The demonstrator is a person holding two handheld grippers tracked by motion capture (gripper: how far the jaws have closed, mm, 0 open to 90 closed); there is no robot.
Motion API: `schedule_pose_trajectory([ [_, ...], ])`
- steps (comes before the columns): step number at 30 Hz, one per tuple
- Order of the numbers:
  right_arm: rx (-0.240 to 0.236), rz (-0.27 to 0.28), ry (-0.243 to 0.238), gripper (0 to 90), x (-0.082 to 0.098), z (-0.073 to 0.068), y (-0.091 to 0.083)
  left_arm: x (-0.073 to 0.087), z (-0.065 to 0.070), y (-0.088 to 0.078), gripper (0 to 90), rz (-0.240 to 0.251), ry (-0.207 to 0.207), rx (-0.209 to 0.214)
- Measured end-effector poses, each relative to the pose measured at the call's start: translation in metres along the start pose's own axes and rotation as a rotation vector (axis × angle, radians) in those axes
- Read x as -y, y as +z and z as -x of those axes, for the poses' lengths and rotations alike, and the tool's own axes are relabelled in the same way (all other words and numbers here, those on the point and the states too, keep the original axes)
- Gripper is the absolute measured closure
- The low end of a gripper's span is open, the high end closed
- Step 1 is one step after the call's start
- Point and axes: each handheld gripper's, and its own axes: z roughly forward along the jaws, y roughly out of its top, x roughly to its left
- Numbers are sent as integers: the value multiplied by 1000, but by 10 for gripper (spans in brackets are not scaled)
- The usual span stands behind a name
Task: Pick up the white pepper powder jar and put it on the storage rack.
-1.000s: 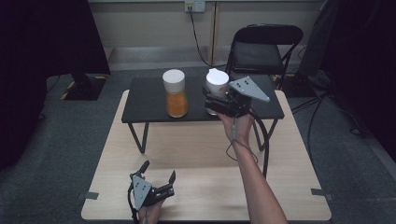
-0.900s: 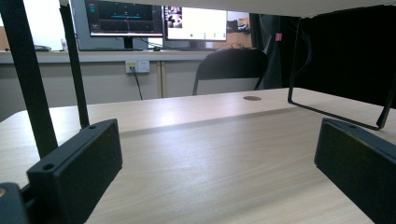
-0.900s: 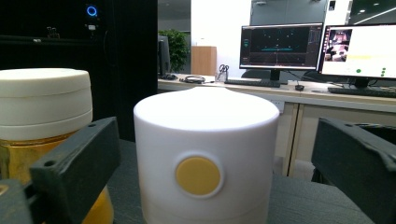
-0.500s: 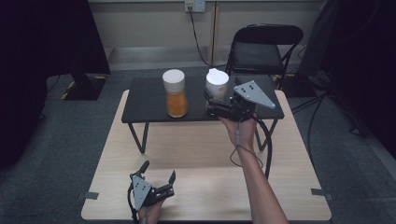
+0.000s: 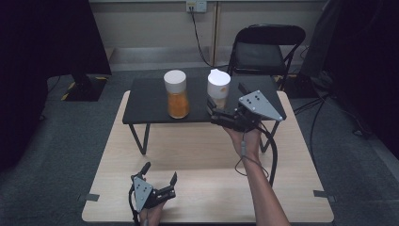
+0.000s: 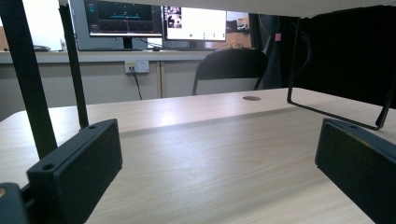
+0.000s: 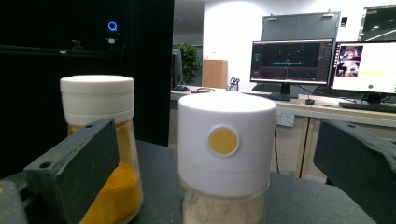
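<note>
Two white-lidded jars stand on a small black table (image 5: 146, 101): one holds orange powder (image 5: 177, 95), the other pale powder (image 5: 219, 89). My right gripper (image 5: 212, 113) hovers at the table's front edge just near of the pale jar, open, jaws pointing at it. In the right gripper view the pale jar (image 7: 224, 158) stands ahead between the two fingers (image 7: 74, 172) without touching either, and the orange jar (image 7: 100, 140) is behind the left one. My left gripper (image 5: 160, 175) rests low on the wooden table (image 5: 197, 150) near its front edge, open with nothing in it (image 6: 219, 163).
The black table's thin metal legs (image 6: 28, 79) rise from the wooden top ahead of the left gripper. A black chair (image 5: 266, 52) stands behind the tables, and a dark stand (image 5: 84, 84) is at the far left. Cables trail on the floor at right.
My right gripper has drawn back toward the person and slightly right, away from the pale jar. Both jars and the left gripper stayed put.
</note>
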Motion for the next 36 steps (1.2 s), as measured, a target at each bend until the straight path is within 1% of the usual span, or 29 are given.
schedule_pose_trajectory([
  [12,6,9,-5,0,11,0,-18,0,0,0,0,0,0,0],
  [21,11,42,0,0,20,-2,-35,0,0,0,0,0,1,0],
  [25,18,45,-11,0,23,-4,-41,0,0,0,0,0,2,0],
  [27,21,48,-7,0,25,-5,-44,0,0,0,0,0,1,0],
  [29,19,44,1,0,27,-5,-47,0,0,0,0,0,2,0],
  [36,23,33,-3,0,39,-7,-55,0,0,0,0,0,2,0],
])
